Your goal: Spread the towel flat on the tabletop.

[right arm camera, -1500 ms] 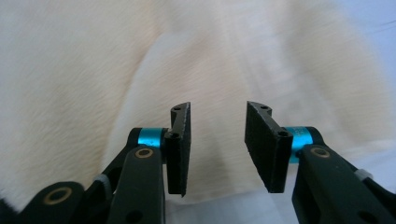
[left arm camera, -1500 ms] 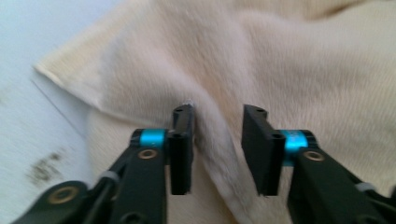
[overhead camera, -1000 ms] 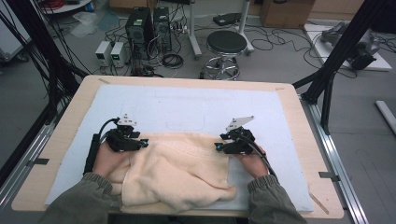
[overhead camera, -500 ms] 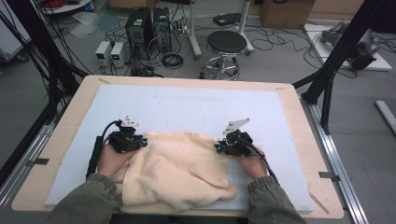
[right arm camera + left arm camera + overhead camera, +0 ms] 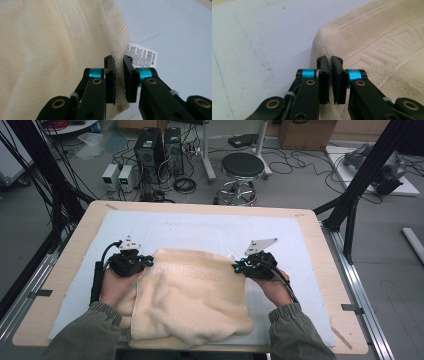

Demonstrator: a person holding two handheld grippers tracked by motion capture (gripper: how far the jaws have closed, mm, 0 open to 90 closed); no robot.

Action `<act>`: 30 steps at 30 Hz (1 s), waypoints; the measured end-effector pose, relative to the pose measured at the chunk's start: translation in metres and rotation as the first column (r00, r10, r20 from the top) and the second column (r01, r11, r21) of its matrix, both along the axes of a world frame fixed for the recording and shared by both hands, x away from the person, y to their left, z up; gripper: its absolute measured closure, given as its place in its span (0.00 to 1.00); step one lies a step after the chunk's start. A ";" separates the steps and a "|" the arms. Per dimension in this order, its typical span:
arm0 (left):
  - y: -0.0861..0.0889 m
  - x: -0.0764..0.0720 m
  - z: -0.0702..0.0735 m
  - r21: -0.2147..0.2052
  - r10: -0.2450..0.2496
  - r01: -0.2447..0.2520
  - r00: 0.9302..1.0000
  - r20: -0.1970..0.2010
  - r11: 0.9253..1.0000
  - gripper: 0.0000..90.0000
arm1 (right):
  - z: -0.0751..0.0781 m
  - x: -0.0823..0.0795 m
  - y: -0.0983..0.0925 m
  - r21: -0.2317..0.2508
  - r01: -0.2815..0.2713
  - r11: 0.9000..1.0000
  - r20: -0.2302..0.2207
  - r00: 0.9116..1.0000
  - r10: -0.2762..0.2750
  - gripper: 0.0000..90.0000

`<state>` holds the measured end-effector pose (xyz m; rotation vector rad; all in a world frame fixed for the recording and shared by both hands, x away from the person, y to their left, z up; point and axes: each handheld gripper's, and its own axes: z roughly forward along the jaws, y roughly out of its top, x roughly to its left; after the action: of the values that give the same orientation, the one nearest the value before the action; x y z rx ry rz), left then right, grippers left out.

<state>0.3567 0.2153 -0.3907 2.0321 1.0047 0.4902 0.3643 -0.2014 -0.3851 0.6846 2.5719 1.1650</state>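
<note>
A cream towel (image 5: 190,295) lies folded on the white mat (image 5: 200,230), near the table's front. My left gripper (image 5: 147,262) is at its far left corner and my right gripper (image 5: 236,267) at its far right corner. In the left gripper view the jaws (image 5: 330,58) have just closed, pinching the edge of the towel (image 5: 374,37). In the right gripper view the jaws (image 5: 118,58) have also closed, with the fluffy hem of the towel (image 5: 50,50) squeezed between the pads. A white care label (image 5: 141,56) pokes out beside that hem.
The mat covers most of the wooden table (image 5: 80,235). Behind the table stand a round stool (image 5: 242,167), computer boxes (image 5: 160,145) and loose cables. A black frame post (image 5: 360,180) rises at the right.
Both grippers went from part open to shut on the towel's far corners. Both hands rose a little, lifting the far edge off the mat.
</note>
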 end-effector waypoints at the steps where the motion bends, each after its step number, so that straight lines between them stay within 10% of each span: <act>1: 0.001 -0.001 0.005 -0.008 -0.003 0.003 1.000 0.006 1.000 0.94 | 0.006 0.000 0.000 -0.006 -0.002 1.000 0.012 1.000 0.002 0.92; 7: 0.001 -0.016 0.022 -0.004 -0.066 0.066 0.997 0.042 0.998 0.94 | 0.033 -0.010 -0.007 0.023 -0.024 0.999 0.031 0.999 0.023 0.92; 17: 0.000 -0.046 0.001 0.001 -0.190 0.190 0.982 -0.023 0.982 0.94 | 0.012 -0.041 -0.007 -0.005 -0.151 0.989 -0.091 0.984 0.150 0.92; 20: -0.003 -0.025 0.013 0.016 -0.116 0.116 0.993 0.014 0.993 0.95 | 0.014 -0.035 -0.007 -0.010 -0.148 0.989 -0.101 0.984 0.147 0.93; 24: -0.019 0.061 0.058 0.007 0.030 -0.030 0.996 0.082 1.000 0.94 | 0.054 0.030 -0.007 -0.045 0.049 0.998 0.020 0.999 -0.048 0.93; 27: -0.030 0.097 0.077 0.010 0.154 -0.155 0.986 0.060 0.988 0.63 | 0.086 0.092 -0.013 0.053 0.304 0.951 0.035 0.951 -0.306 0.60; 28: -0.032 0.098 0.078 -0.012 0.132 -0.131 0.989 0.068 0.991 0.64 | 0.089 0.100 -0.015 0.111 0.313 0.943 -0.003 0.949 -0.315 0.60; 30: -0.036 0.095 0.072 0.058 0.094 -0.102 0.989 0.117 0.993 0.65 | 0.084 0.100 -0.008 0.064 0.273 0.960 0.038 0.960 -0.276 0.60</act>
<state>0.4515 0.1791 -0.3189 1.9933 1.0348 0.6906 0.4640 -0.2091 -0.3011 0.9789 2.3192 1.1510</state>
